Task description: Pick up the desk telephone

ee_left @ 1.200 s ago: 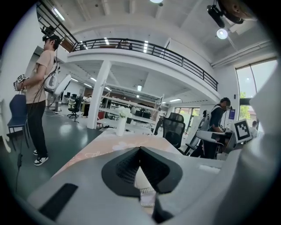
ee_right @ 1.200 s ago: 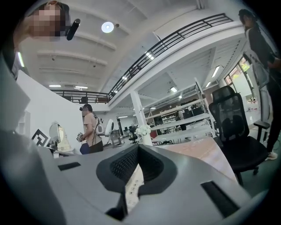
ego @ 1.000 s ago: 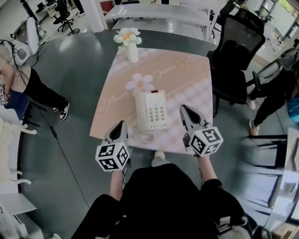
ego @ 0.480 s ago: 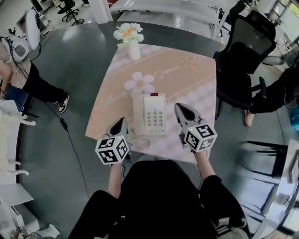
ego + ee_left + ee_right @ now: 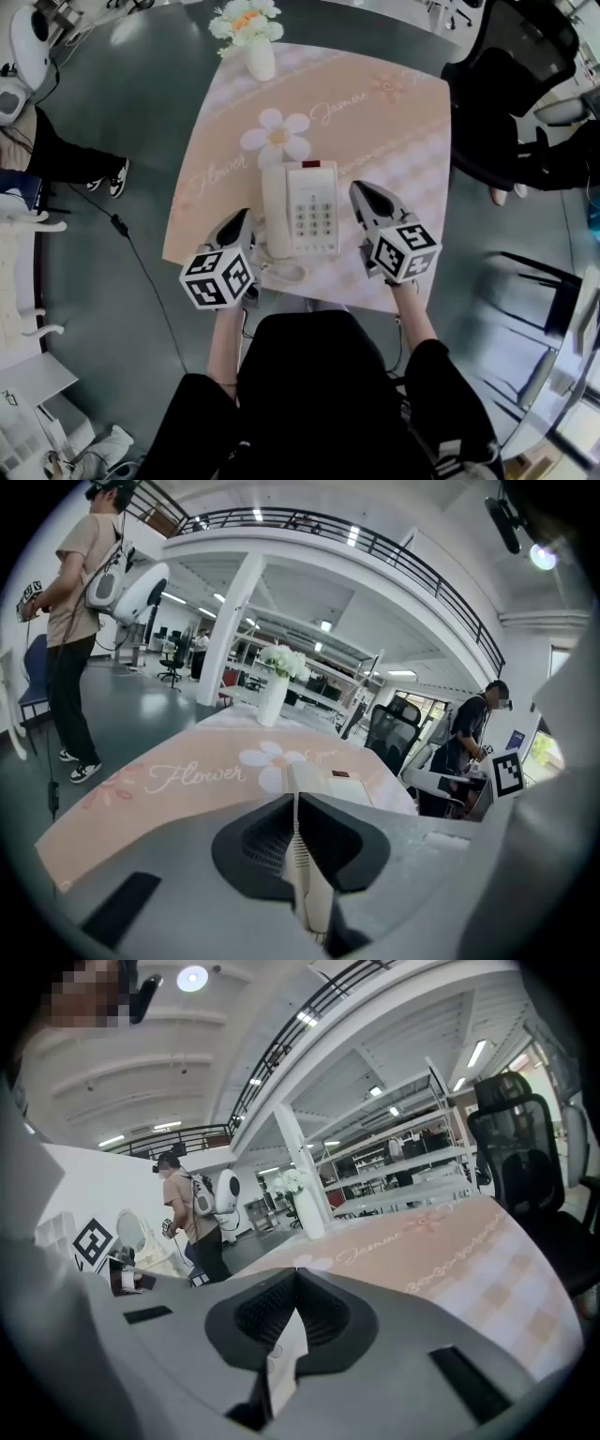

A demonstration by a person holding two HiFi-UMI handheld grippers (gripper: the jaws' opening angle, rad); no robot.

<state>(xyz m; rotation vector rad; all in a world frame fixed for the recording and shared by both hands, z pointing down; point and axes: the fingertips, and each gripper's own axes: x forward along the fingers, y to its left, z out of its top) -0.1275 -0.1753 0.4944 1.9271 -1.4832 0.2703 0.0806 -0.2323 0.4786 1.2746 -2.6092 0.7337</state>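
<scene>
Cream desk telephone (image 5: 302,208) flat on the pink tablecloth (image 5: 394,141), near the front edge, handset (image 5: 273,211) seated along its left side, coiled cord (image 5: 284,272) looped just in front. Flanked by 2 grippers: left gripper (image 5: 240,223) just beside the handset side, right gripper (image 5: 366,195) just beside the keypad side, a gap showing on each side. Both pairs of jaws pressed fully together, gripping nothing.

Looks like the approach step, with the lift not yet begun. Next, probably: part the jaws or press in from both sides, then raise level to keep the handset seated.

Phone partly hidden behind the closed jaws in the left gripper view, hard to pick out in the right gripper view. Cord's far end and plug unclear. Beyond, vase of flowers (image 5: 253,42) at the far edge.
</scene>
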